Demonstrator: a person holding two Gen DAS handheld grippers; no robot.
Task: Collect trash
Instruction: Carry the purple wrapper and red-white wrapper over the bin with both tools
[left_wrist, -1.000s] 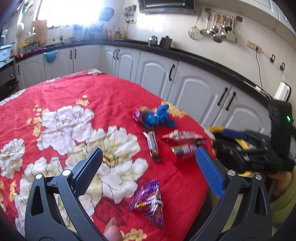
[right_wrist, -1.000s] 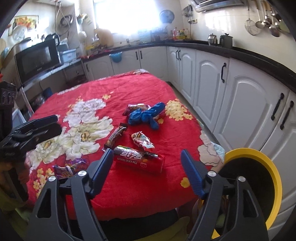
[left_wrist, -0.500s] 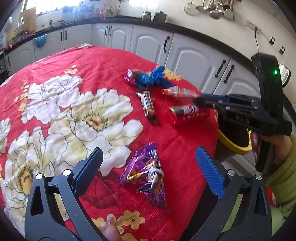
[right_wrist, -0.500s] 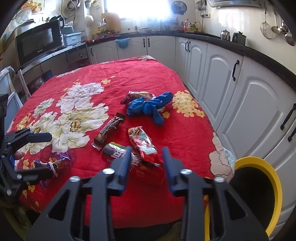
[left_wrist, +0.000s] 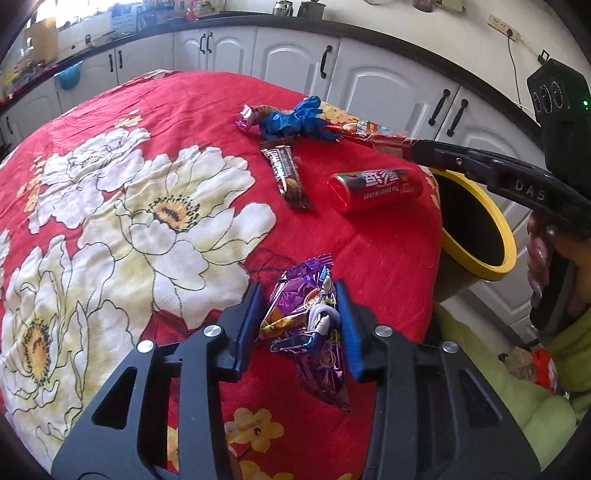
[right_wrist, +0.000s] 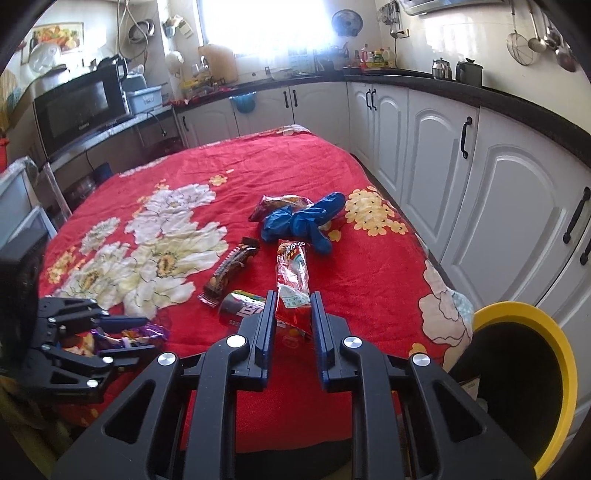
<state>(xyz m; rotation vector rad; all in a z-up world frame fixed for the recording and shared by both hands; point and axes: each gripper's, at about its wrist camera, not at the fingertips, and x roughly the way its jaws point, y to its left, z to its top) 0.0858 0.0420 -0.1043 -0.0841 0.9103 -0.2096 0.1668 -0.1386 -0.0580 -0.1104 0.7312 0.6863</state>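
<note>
My left gripper (left_wrist: 300, 306) is shut on a crumpled purple wrapper (left_wrist: 306, 321) at the near edge of the red flowered tablecloth (left_wrist: 147, 155). My right gripper (right_wrist: 293, 308) is shut on a red and silver snack packet (right_wrist: 293, 280), which also shows in the left wrist view (left_wrist: 369, 134). On the cloth lie a brown chocolate bar wrapper (left_wrist: 285, 173), a red can-shaped tube (left_wrist: 375, 188), a blue glove (left_wrist: 295, 120) and a pink wrapper (left_wrist: 247, 114) behind it. The yellow-rimmed bin (left_wrist: 476, 221) stands beside the table; it also shows in the right wrist view (right_wrist: 528, 380).
White cabinets (right_wrist: 436, 147) with a dark counter run along the right and back. A microwave (right_wrist: 79, 105) stands on a counter at the left. The bin stands between the table's corner and the cabinets.
Both grippers have closed: the left one moved forward and shut on the purple wrapper, and the right one shut on the red snack packet.
</note>
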